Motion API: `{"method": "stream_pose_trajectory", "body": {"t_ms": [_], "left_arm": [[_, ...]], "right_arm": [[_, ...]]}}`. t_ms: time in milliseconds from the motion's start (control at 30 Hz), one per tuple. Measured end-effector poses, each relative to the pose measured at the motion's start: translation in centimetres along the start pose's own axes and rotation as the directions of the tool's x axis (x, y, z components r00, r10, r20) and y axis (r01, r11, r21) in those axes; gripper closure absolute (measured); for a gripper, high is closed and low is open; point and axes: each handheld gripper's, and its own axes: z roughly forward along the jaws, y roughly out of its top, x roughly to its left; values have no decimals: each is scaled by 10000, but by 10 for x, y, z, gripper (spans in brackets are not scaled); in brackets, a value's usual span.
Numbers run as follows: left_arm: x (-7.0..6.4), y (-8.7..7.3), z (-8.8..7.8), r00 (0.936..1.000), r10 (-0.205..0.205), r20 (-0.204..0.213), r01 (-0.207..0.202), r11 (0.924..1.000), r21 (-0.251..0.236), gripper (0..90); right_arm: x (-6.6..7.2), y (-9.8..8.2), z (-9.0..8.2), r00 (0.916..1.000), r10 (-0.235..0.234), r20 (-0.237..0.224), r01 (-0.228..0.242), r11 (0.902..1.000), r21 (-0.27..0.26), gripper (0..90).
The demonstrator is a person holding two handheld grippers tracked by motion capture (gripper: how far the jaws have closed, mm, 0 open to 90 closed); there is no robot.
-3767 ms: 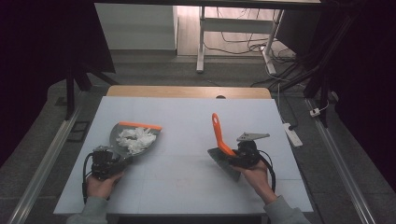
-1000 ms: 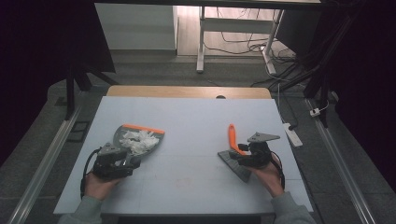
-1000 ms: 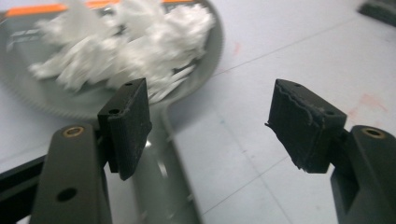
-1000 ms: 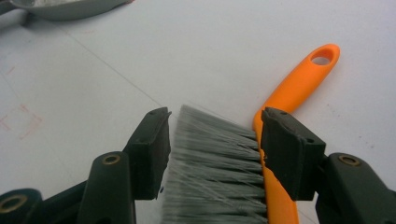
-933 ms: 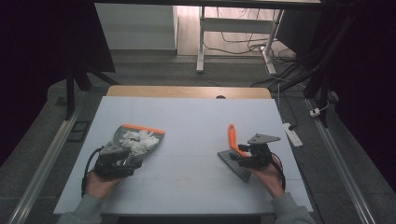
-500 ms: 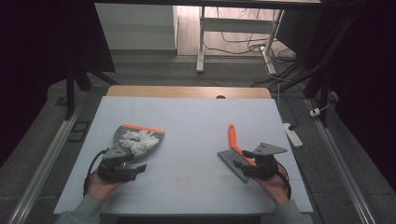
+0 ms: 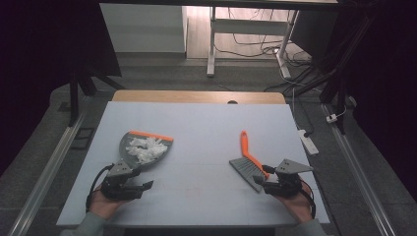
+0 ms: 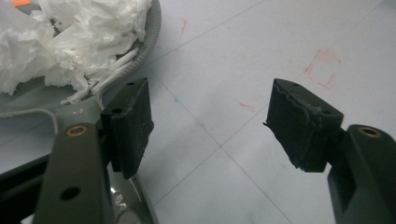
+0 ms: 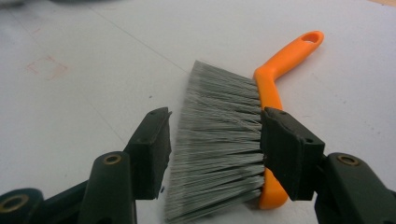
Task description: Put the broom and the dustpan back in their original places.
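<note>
White tabletop (image 7: 206, 128): sweeping looks done. My left claw (image 8: 210, 121) gapes empty beside the dustpan (image 7: 129, 147) of tissue (image 7: 146, 148); my right claw (image 9: 215, 144) stands wide, brush (image 9: 224, 154) between its jaws, released.

Both tongs, left (image 7: 132, 185) and right (image 7: 268, 184), rest low, jaws apart.

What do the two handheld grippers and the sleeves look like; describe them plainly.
Both the left gripper and the right gripper are dark, with two black ridged jaw pads on dark green arms with brass rivets. Each carries a grey three-cornered plate and trails a black cable. The sleeves are light grey.
</note>
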Motion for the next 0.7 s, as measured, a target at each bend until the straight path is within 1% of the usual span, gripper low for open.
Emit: {"method": "stream_pose_trajectory", "body": {"t_ms": [100, 700], "left_arm": [[1, 0, 1, 10000, -26, 7, 26, 10000, -9, 318], [4, 0, 0, 10000, -77, 2, 77, 10000, -7, 318]], "right_arm": [[-2, 0, 0, 10000, 73, 2, -73, 9999, -97, 429], [-1, 2, 2, 9998, -170, 77, 170, 9998, -57, 429]]}}
